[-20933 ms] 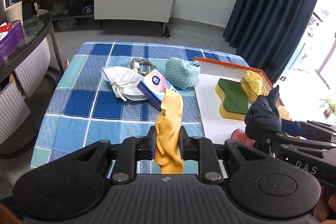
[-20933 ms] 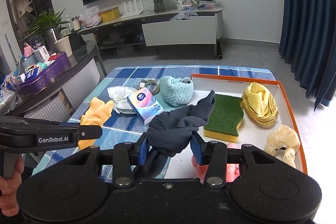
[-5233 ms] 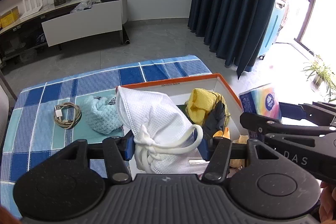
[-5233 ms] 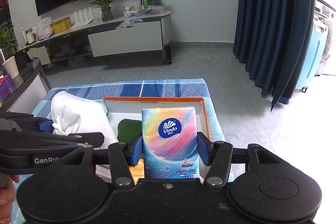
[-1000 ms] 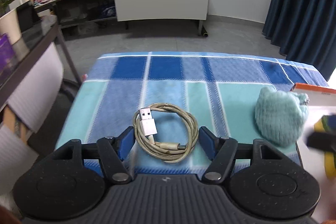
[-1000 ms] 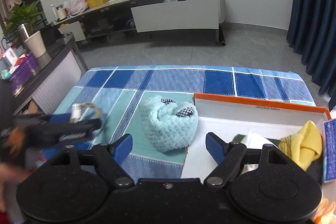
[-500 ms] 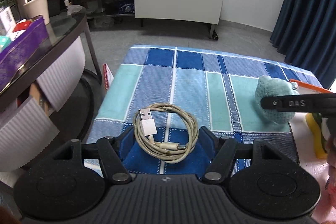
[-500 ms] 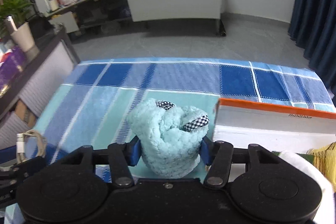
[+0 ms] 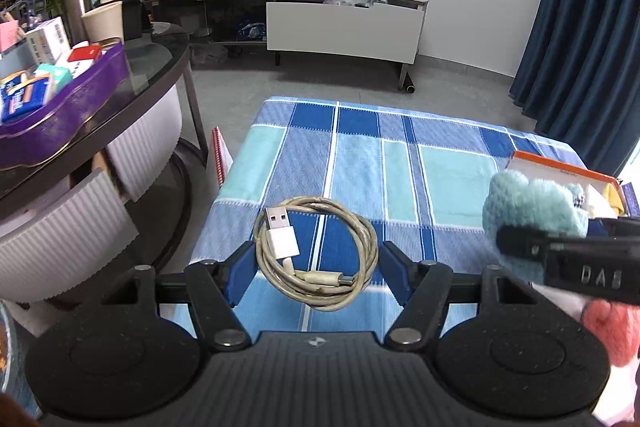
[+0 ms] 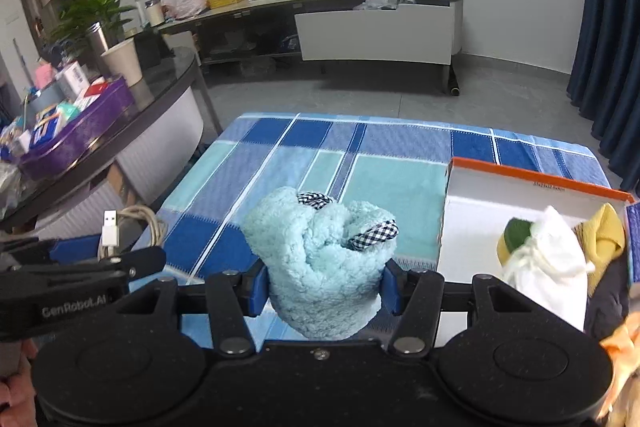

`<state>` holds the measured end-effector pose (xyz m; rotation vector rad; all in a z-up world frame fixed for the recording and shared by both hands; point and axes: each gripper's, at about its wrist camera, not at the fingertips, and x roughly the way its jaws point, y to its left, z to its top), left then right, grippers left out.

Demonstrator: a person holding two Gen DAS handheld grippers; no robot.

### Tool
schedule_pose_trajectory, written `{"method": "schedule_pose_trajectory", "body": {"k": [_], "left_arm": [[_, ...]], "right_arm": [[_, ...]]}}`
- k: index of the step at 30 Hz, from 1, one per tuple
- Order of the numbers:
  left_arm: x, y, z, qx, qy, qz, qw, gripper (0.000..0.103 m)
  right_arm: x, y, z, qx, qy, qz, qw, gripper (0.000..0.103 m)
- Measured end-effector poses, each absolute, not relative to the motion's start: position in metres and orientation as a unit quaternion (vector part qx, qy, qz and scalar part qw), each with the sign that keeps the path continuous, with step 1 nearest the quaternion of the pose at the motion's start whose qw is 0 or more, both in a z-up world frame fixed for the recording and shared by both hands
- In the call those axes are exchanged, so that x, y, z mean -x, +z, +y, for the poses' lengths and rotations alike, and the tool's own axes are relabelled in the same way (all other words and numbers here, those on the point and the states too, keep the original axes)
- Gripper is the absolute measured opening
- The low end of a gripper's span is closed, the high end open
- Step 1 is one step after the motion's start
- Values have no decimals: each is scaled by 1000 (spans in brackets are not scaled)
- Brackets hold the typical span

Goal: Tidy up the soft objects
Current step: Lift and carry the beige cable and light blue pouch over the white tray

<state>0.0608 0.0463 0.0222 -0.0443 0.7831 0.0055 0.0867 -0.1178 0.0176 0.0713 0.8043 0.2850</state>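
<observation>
My left gripper (image 9: 316, 269) is shut on a coiled beige USB cable (image 9: 316, 251) and holds it above the near left of the blue checked tablecloth (image 9: 360, 155). My right gripper (image 10: 324, 285) is shut on a fluffy light-blue sock bundle (image 10: 316, 259) and holds it above the cloth, just left of the orange-rimmed white box (image 10: 536, 183). The box holds a white mesh bag (image 10: 548, 267), a yellow cloth (image 10: 608, 227), a green sponge (image 10: 516, 231) and a dark cloth (image 10: 608, 303). The bundle also shows in the left wrist view (image 9: 532, 207).
A round glass side table (image 9: 120, 87) with a purple tray (image 9: 64, 115) of small items stands to the left. A TV cabinet (image 9: 344, 27) lines the far wall. Dark blue curtains (image 9: 592, 27) hang at the right.
My right gripper has lifted the light-blue bundle off the cloth. My left gripper has pulled back and up, still holding the cable.
</observation>
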Motion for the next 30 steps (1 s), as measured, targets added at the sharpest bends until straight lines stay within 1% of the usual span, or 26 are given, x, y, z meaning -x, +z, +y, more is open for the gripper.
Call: {"method": "schedule_pose_trajectory", "body": {"k": [11, 30], "left_arm": [[-26, 29, 48, 26, 3, 371, 928, 67], [5, 28, 33, 23, -8, 363, 931, 67]], "right_arm": [[-38, 29, -115, -36, 128, 379, 916, 65], [-1, 34, -134, -49, 121, 365, 922, 66]]}}
